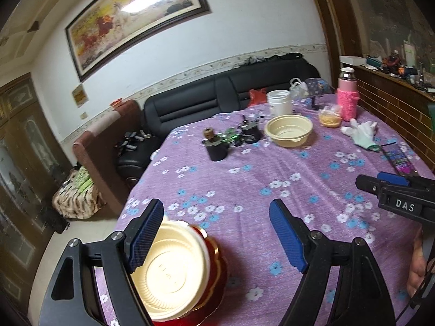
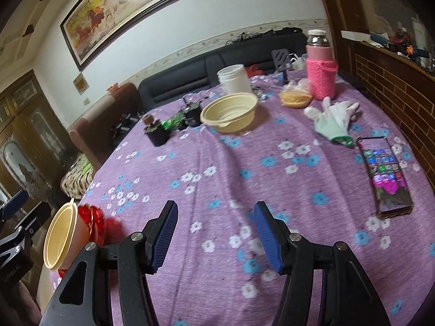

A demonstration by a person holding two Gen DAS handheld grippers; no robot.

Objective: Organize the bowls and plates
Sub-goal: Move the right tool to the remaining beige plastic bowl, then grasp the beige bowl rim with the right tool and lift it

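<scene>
left gripper: fingers spread wide, nothing clamped; the left pad just overlapped the rim of the stack
stack: cream ribbed plastic bowl sat nested on a red glossy dish with gold rim, lower left of the frame, looking tipped
right gripper: also spread apart and empty, over bare purple floral cloth
leftover: second cream plastic bowl sat alone, upper middle of the surface
progress: I'd guess about halfway, that far bowl wasn't stacked yet

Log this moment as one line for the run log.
left gripper: open, beside stacked cream bowl on red plate | right gripper: open, empty | second cream bowl: far, unstacked
</scene>
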